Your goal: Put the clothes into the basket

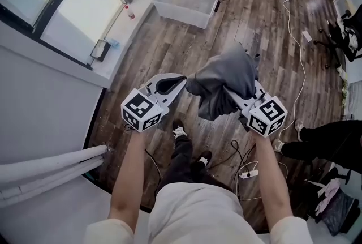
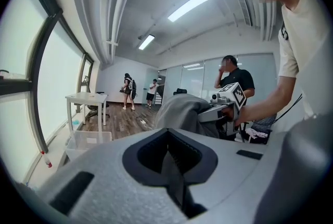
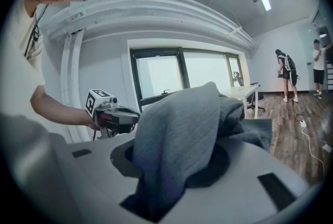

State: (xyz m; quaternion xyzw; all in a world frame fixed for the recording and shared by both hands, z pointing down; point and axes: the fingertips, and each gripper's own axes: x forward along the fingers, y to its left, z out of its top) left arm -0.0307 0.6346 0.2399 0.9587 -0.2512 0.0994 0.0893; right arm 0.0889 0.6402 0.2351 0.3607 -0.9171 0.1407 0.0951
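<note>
A dark grey garment (image 1: 226,81) hangs bunched from my right gripper (image 1: 231,94), which is shut on it; in the right gripper view the cloth (image 3: 179,134) fills the jaws and drapes over them. My left gripper (image 1: 180,82) is level with it just to the left, close to the cloth but not holding it. Its jaws meet in a thin seam with nothing between them (image 2: 174,166). The basket, a clear plastic bin (image 1: 186,2), stands on the wood floor ahead near the window; it also shows low left in the left gripper view (image 2: 88,141).
A window wall and sill run along the left, with white pipes (image 1: 51,172) low down. Cables (image 1: 294,39) and a power strip (image 1: 249,173) lie on the floor. A person's legs (image 1: 328,141) are at right. A white table (image 2: 86,98) stands beyond the bin.
</note>
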